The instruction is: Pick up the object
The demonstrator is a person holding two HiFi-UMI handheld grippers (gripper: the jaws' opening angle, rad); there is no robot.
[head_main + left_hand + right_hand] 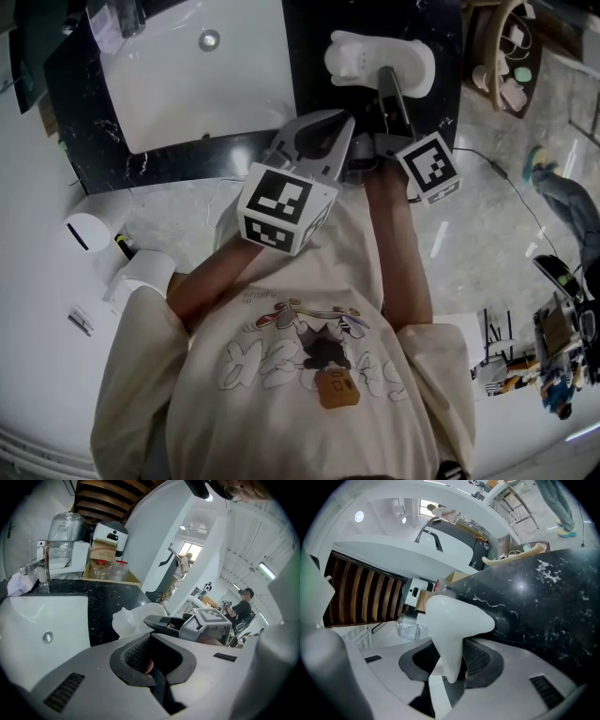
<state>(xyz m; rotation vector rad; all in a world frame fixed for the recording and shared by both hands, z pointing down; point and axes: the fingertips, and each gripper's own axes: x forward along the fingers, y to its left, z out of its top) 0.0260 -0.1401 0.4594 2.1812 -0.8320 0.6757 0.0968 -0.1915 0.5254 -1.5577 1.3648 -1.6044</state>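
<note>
Left hand-held gripper (pixel 152 667): jaws together on nothing, held back close to the body, likely to stay out of the other hand's way.
Right hand-held gripper (pixel 450 660): reaches forward over the worktop edge with its jaws on either side of the white object's narrow end. They seem to press on it, though the contact is partly hidden.
White object (pixel 457 618): its slim end sits between the right jaws, probably chosen because the bulk is too broad to span.
Worktop (pixel 309 84): black stone that carries the object, which I judge is not yet lifted.
Sink (pixel 187 84): white, to the object's left and apart from it.
</note>
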